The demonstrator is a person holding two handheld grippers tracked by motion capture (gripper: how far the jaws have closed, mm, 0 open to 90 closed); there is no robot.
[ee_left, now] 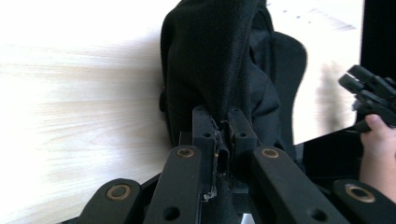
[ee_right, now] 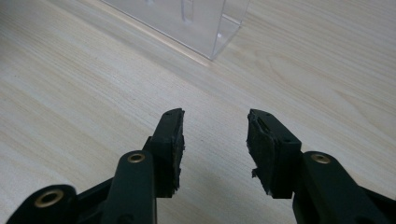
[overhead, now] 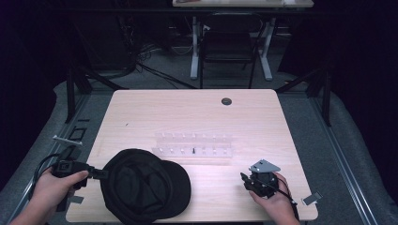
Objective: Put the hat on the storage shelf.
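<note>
Where the black cap lies crown-up at the near left of the table, its left edge is pinched in the left tongs, which are clamped on a fold of the fabric. The grip looks narrow, taken at the rim only; a lift should go slowly and level so the cloth does not slide out. The right tongs stand apart with nothing between them, low over bare wood near the front right. They would do well to take the opposite brim before any carry. The clear plastic rack sits just behind the cap; the swing should stay clear of it.
</note>
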